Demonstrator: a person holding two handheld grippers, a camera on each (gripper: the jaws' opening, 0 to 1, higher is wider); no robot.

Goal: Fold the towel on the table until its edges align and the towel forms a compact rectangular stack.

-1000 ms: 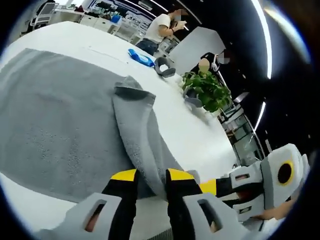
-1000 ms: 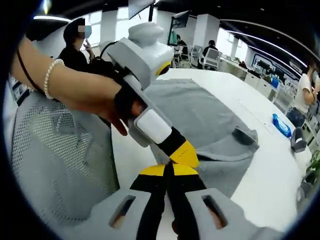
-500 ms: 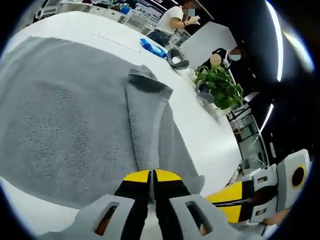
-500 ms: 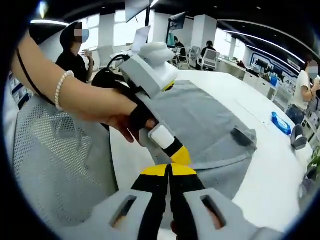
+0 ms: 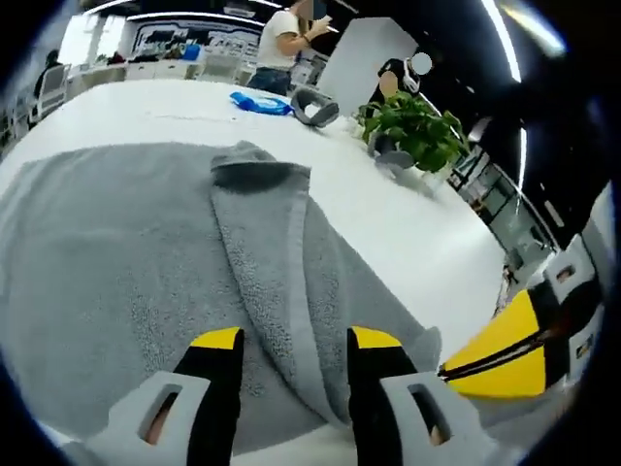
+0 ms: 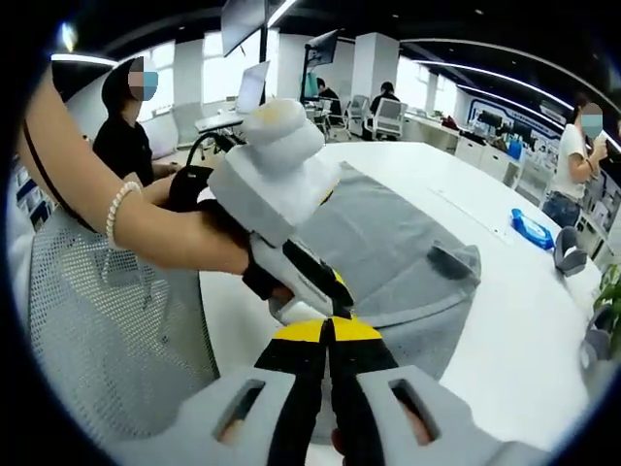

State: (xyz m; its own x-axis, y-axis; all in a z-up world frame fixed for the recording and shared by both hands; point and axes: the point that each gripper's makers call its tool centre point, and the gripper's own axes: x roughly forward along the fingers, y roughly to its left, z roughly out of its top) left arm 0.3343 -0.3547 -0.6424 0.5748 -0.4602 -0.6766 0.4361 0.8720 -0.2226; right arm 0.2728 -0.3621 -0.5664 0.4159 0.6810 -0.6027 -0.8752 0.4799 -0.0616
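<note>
The grey towel (image 5: 116, 252) lies spread on the white table (image 5: 388, 214), with a narrow folded flap (image 5: 267, 243) running from its far corner toward me. My left gripper (image 5: 294, 340) is open, its yellow-tipped jaws astride the near end of that flap. In the right gripper view the left gripper (image 6: 281, 175) is held by a hand just over the towel (image 6: 383, 243). My right gripper (image 6: 325, 330) is shut at the towel's near edge, apparently pinching the cloth. Its yellow tip (image 5: 495, 349) meets the towel's corner in the left gripper view.
A potted plant (image 5: 412, 121), a blue object (image 5: 260, 103) and a grey object (image 5: 312, 107) stand at the table's far side. A mesh chair back (image 6: 107, 320) is to the left of the table edge. People stand and sit in the office behind.
My left gripper's jaws, shut half a second ago, have opened around the folded flap. The right gripper has stayed shut at the near edge.
</note>
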